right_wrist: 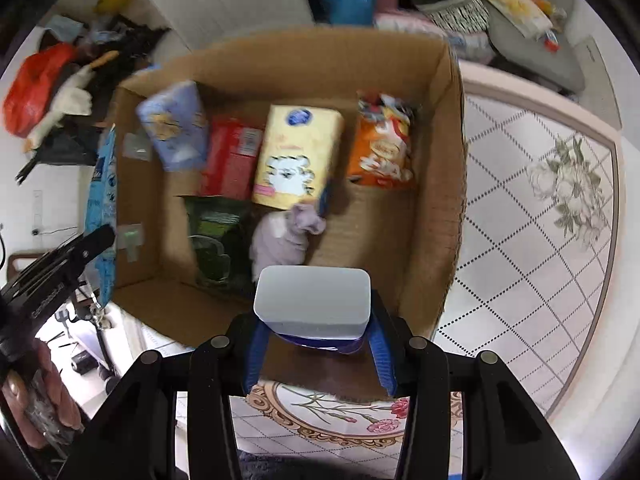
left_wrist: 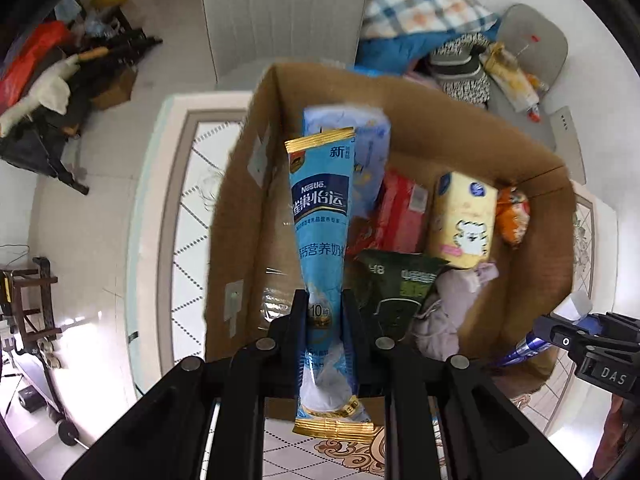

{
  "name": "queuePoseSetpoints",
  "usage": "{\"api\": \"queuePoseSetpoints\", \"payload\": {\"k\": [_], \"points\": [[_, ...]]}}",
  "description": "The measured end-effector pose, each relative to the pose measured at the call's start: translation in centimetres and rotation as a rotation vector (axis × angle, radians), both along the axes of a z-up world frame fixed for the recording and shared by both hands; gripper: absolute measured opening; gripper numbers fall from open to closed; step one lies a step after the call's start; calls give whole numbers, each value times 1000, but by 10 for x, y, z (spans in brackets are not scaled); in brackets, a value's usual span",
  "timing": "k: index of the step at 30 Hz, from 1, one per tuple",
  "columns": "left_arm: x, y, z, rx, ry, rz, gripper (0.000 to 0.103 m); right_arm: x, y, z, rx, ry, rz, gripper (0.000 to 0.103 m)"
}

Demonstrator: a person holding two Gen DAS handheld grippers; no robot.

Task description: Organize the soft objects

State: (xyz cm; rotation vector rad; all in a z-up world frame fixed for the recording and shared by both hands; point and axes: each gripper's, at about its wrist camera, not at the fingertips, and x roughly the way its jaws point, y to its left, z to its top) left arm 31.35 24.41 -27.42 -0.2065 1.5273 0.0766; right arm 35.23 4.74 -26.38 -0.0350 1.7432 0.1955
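The cardboard box [right_wrist: 448, 168] on the patterned table [right_wrist: 540, 240] holds tissue packs, snack bags and a lilac cloth [right_wrist: 286, 236]. Over it, the left gripper [left_wrist: 325, 320] clamps a blue Nestle sachet [left_wrist: 320, 216]; the right gripper [right_wrist: 314, 344] grips a blue-and-white pack [right_wrist: 312, 300].

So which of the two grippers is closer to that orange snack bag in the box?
Right. The right gripper hangs over the box's near edge below the orange snack bag; the left gripper holds outside the far wall.
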Motion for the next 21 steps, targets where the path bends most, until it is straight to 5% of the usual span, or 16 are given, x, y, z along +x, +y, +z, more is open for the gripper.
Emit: {"api": "queuePoseSetpoints", "payload": {"k": [5, 9, 11, 16, 21], "points": [[7, -6, -19, 45, 72, -18, 23, 10, 0, -32, -101, 50, 1, 50], [6, -9, -18, 41, 63, -14, 35, 17, -5, -34, -83, 38, -53, 79], [5, -11, -15, 41, 49, -15, 43, 16, -6, -28, -82, 19, -50, 79], [-4, -15, 2, 75, -20, -7, 81, 9, -3, -16, -108, -51, -19, 79], [-19, -21, 20, 134, -87, -12, 99, -10, 6, -1, -145, -146, 23, 86]]}}
